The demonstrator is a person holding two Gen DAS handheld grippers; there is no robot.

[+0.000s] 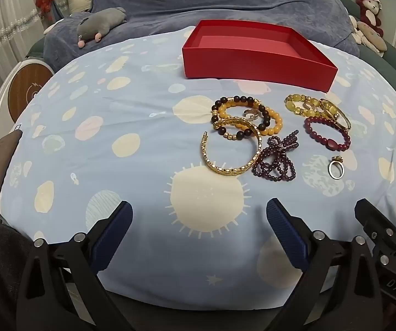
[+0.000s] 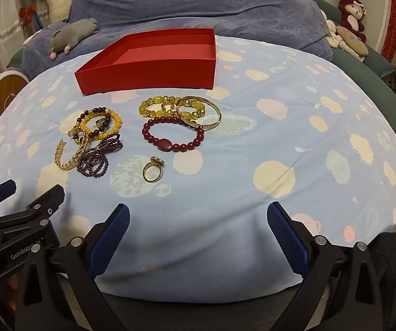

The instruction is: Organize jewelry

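Both grippers' jaws wide, left gripper (image 1: 199, 218), right gripper (image 2: 198, 219), jewelry (image 2: 153, 172) ahead, untouched.

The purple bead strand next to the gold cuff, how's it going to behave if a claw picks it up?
The purple bead strand lies in loose tangled loops, so it will probably hang floppy. It touches the gold cuff, so it may drag that along. Round beads may slip.

From my right wrist view I read "GenRobot.AI" in white lettering on the black body of the left gripper (image 2: 28, 193), at the lower left edge. From my left wrist view I read "DAS" in raised letters on the black body of the right gripper (image 1: 385, 195), at the lower right edge. I find no other legible text.
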